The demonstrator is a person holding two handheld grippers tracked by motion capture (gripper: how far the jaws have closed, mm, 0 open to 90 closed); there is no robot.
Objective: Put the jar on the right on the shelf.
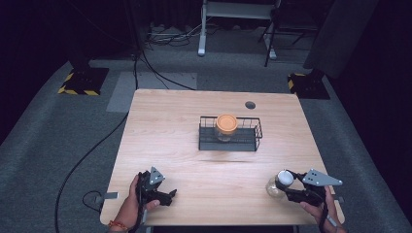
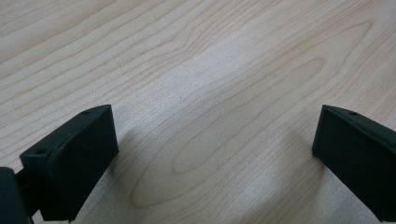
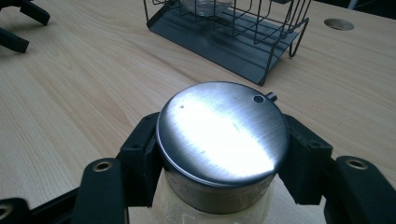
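Note:
A glass jar with a round silver metal lid stands at the table's near right corner. My right gripper is shut on the jar just under the lid, one black jaw on each side. A second jar with an orange lid sits inside a black wire basket at the table's middle. My left gripper rests at the near left, open over bare wood, nothing between its jaws.
The wire basket lies ahead of the held jar in the right gripper view. A round cable hole is at the table's far side. Cables run over the grey floor at the left.

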